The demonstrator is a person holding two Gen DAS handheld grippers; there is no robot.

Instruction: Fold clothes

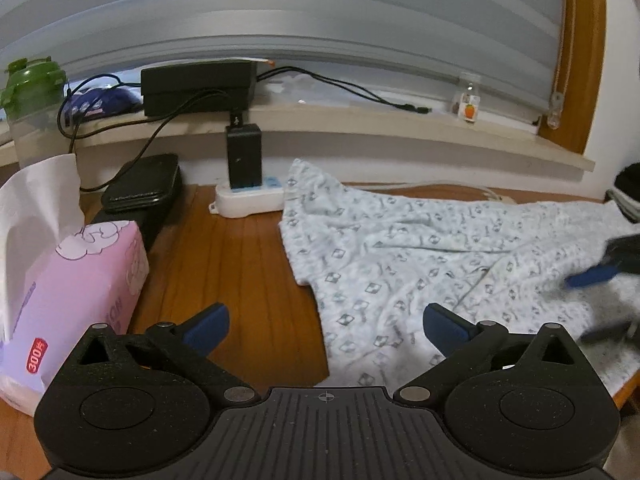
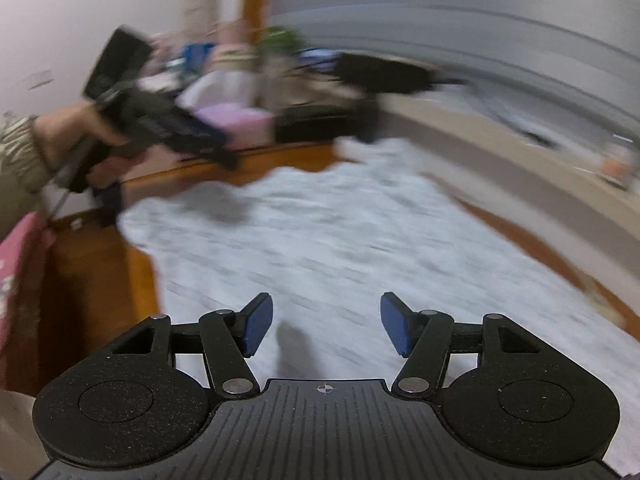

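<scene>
A white patterned shirt (image 1: 432,256) lies spread flat on a wooden desk (image 1: 240,256). The left gripper (image 1: 326,322) hangs wide open and empty over its edge; the right gripper (image 2: 326,326) hangs part open, empty, above the cloth. Risk: pinching one layer only, or knocking the nearby tissue pack (image 1: 80,292).

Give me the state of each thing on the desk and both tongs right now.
Garment: spread flat on the desk, wrinkled, not yet folded.
Left tongs: open wide, empty, over the garment's edge.
Right tongs: open, empty, above the garment.
Tissue pack: opened, a tissue sticking up.
Charger: plugged into the power strip.
Bottle: upright, lid shut.
</scene>
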